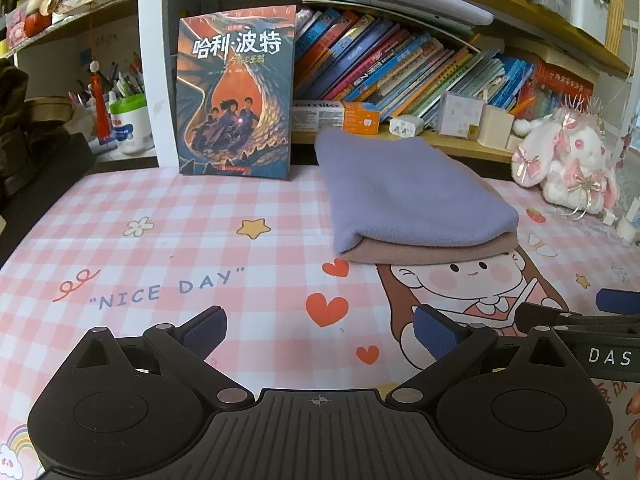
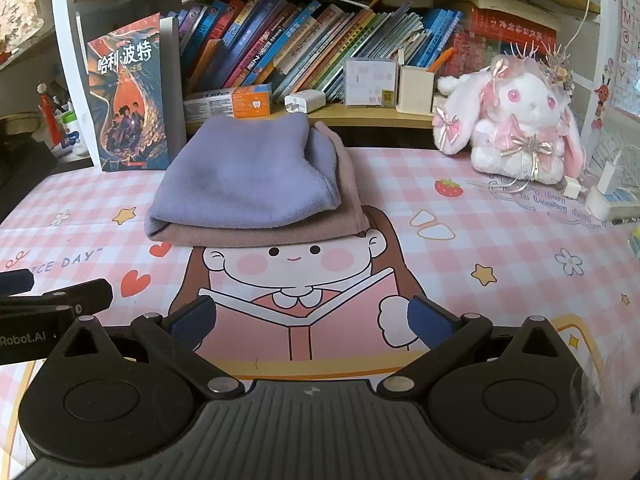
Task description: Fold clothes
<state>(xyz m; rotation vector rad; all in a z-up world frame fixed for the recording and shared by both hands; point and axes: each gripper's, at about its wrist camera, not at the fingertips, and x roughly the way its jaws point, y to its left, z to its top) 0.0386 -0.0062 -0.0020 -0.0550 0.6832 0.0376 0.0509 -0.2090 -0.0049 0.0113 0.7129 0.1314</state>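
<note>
Both the left gripper (image 1: 320, 330) and right gripper (image 2: 312, 318) are hovering wide open, holding nothing, near the folded lavender fleece cloth (image 2: 244, 178) lying atop a folded brown cloth (image 2: 272, 232); an upright dragon-cover paperback book (image 1: 236, 94) is standing left of it, a white-and-pink plush bunny (image 2: 516, 120) sitting right.

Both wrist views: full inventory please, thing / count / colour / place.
purple cloth: 1, lilac, folded, on top of the brown cloth
brown cloth: 1, tan, folded, on the mat
mat: 1, pink check, on the desk
book: 1, orange-blue cover, upright behind the mat
plush rabbit: 1, white-pink, back right
shelf books: many, mixed, leaning on the shelf
left gripper: open, empty
right gripper: open, empty
</note>
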